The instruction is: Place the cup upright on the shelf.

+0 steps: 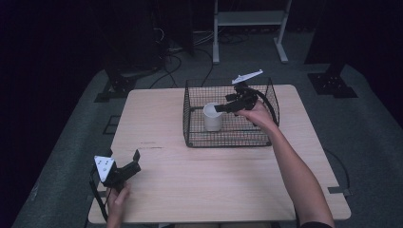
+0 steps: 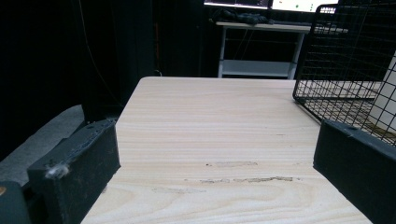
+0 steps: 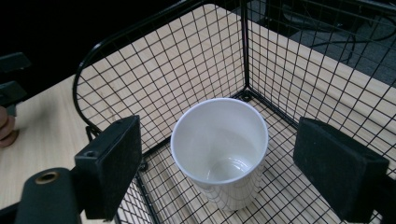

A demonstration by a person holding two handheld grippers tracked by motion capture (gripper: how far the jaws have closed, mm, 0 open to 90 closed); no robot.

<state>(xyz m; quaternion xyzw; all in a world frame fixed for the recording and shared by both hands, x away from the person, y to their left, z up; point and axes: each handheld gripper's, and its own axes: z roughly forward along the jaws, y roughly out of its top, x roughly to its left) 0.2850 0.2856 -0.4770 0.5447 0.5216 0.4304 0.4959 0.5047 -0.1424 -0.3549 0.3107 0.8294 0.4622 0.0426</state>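
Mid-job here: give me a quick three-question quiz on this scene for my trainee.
1. True or false: the white cup stands upright inside the wire basket.
2. Which gripper is above the cup: A) left gripper, B) right gripper?
3. Fill in: the cup looks ____ inside.

Key
1. True.
2. B; its jaws are apart on either side of the cup in the right gripper view, not touching it. The left gripper is open over the wooden table, near its front-left corner.
3. Empty.
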